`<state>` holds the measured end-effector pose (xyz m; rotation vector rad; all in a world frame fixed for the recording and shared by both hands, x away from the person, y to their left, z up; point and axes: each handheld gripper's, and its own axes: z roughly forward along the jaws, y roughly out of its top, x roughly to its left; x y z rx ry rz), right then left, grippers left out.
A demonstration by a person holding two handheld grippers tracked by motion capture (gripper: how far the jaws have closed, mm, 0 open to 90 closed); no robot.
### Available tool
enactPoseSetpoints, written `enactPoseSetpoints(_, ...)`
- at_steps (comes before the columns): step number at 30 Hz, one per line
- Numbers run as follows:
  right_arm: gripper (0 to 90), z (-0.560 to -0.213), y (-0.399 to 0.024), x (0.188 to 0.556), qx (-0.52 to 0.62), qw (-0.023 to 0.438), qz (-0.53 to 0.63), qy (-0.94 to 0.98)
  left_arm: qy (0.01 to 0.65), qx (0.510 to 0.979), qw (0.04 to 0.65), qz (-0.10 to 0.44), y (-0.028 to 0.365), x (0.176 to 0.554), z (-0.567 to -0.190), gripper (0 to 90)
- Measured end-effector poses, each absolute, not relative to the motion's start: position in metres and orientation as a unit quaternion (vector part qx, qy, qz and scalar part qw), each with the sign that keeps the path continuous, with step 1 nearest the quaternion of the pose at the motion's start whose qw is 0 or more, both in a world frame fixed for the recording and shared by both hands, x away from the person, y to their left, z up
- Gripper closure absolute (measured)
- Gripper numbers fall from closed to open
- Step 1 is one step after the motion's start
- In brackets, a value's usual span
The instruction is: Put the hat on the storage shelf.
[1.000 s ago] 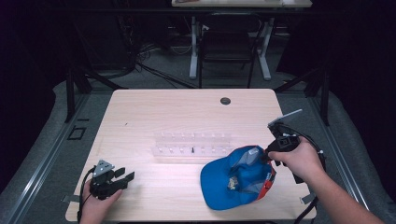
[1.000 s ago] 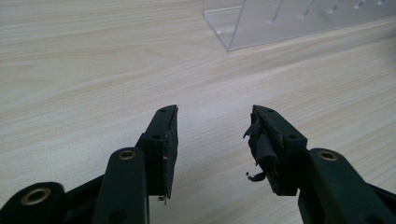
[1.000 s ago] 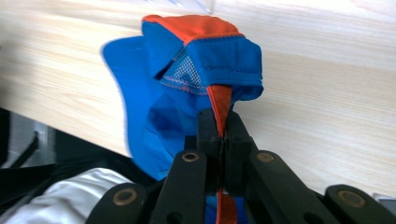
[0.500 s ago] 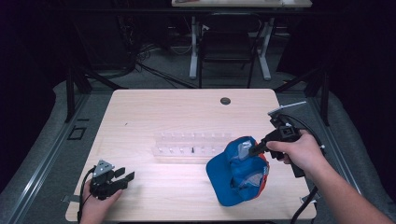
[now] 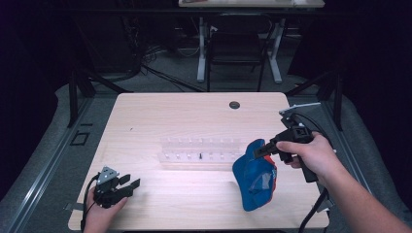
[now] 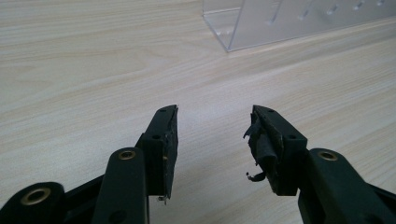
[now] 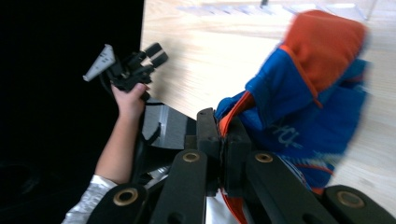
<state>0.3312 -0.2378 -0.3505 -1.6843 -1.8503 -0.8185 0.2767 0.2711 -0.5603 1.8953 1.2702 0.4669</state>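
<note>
Now your right claw (image 5: 258,151) pinches blue cap (image 5: 253,175) by edge, jaws pressed together on fabric; cap hangs tilted over right side of table (image 5: 160,109), orange lining visible in right gripper view. Clear plastic rack (image 5: 199,151) lies mid-table, just left of cap. Your left claw (image 5: 127,186) rests near front-left corner, jaws spread, nothing between them, well apart from rack.
</note>
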Motion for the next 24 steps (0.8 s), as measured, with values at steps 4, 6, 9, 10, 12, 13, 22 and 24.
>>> enactPoseSetpoints(4,88.7,-0.347,-0.238,0.332,-0.609,0.253,-0.32,-0.68,0.5,0.748,0.396,0.184,0.271,0.277,-0.56,52.4)
enactPoseSetpoints(6,88.7,-0.343,-0.238,0.334,-0.611,0.256,-0.329,-0.673,0.5,0.748,0.396,0.183,0.271,0.277,-0.56,52.4)
enactPoseSetpoints(9,88.7,-0.337,-0.24,0.337,-0.603,0.262,-0.35,-0.668,0.498,0.748,0.398,0.183,0.269,0.276,-0.559,52.4)
enactPoseSetpoints(10,88.7,-0.337,-0.24,0.337,-0.603,0.262,-0.35,-0.668,0.498,0.748,0.398,0.183,0.269,0.276,-0.559,52.4)
enactPoseSetpoints(12,88.7,-0.333,-0.239,0.338,-0.603,0.265,-0.362,-0.659,0.495,0.749,0.4,0.185,0.267,0.275,-0.559,52.4)
enactPoseSetpoints(13,88.7,-0.329,-0.239,0.34,-0.598,0.27,-0.376,-0.654,0.494,0.748,0.404,0.183,0.265,0.275,-0.558,52.4)
enactPoseSetpoints(22,88.6,-0.311,-0.234,0.35,-0.587,0.267,-0.41,-0.644,0.479,0.753,0.415,0.18,0.252,0.273,-0.553,52.5)
enactPoseSetpoints(24,88.6,-0.309,-0.234,0.351,-0.588,0.265,-0.41,-0.645,0.477,0.754,0.417,0.175,0.25,0.273,-0.551,52.5)
